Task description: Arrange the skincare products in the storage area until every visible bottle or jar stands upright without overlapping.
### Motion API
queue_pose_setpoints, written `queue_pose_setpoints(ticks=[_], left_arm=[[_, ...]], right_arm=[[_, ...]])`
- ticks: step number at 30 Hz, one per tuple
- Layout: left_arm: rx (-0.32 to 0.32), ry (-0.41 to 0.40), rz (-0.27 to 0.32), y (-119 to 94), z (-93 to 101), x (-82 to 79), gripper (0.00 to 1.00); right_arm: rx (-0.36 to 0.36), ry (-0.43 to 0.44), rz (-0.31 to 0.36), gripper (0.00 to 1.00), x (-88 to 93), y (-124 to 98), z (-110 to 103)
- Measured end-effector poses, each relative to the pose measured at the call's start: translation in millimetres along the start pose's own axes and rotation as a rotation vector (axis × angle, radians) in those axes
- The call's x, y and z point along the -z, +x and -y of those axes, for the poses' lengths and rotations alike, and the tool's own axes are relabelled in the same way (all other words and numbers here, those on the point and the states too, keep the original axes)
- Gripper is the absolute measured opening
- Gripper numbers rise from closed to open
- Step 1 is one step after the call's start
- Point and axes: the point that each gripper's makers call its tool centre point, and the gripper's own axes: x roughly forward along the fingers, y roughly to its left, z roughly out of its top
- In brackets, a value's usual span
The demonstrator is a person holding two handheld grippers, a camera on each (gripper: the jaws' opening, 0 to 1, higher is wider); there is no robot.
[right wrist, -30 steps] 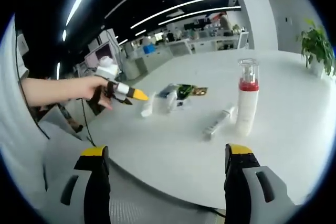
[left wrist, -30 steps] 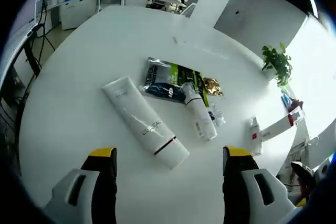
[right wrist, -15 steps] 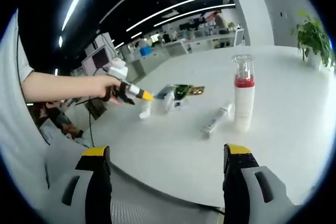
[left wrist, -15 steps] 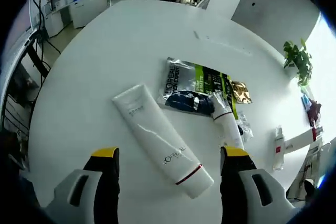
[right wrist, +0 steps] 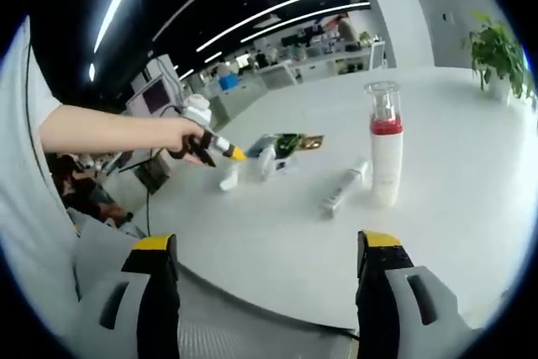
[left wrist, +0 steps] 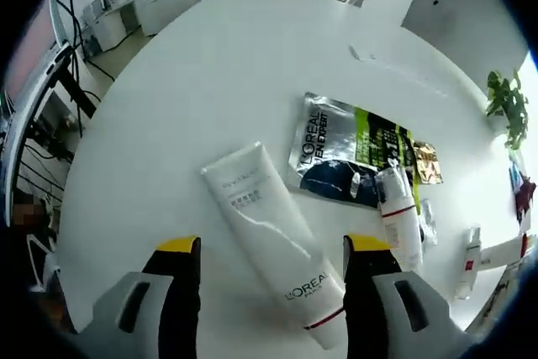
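Note:
A large white L'Oreal tube (left wrist: 273, 245) lies flat on the round white table (left wrist: 168, 98), its lower end between the yellow-tipped jaws of my open left gripper (left wrist: 273, 279), which hovers just above it. Beside it lie a dark and green sachet (left wrist: 345, 149) and a smaller white tube with a red band (left wrist: 400, 218). A small bottle (left wrist: 469, 254) lies further right. In the right gripper view a white pump bottle (right wrist: 385, 153) with a red band stands upright, and a slim tube (right wrist: 343, 188) lies next to it. My right gripper (right wrist: 269, 292) is open and held off the table's edge.
A person's hand holds the left gripper (right wrist: 233, 155) over the large white tube (right wrist: 228, 179). A gold sachet (left wrist: 427, 164) sits by the dark sachet. A potted plant (right wrist: 496, 55) stands at the table's far side. Desks and cables surround the table.
The left gripper has moved in closer over the large white tube, which now reaches down between its jaws. The right gripper has barely moved.

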Motion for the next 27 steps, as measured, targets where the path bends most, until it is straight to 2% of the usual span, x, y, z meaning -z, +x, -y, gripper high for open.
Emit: queue_pose_setpoints(ticks=[10,19,24,27], left_arm=[[-0.010,0.000,-0.031,13.2,-1.6,4.9,0.49],[-0.019,0.031,-0.014,12.4,-0.9,3.8,0.48],[-0.012,0.052,-0.004,12.8,2.3,4.7,0.38],[-0.005,0.053,0.002,13.2,1.3,4.0,0.37]], right_arm=[[0.003,0.010,0.003,0.87,0.5,-0.3,2.3],[0.005,0.019,0.004,0.86,0.8,-0.1,3.5],[0.006,0.022,0.003,0.85,1.4,0.0,4.8],[0.005,0.023,0.000,0.85,1.9,0.1,4.9]])
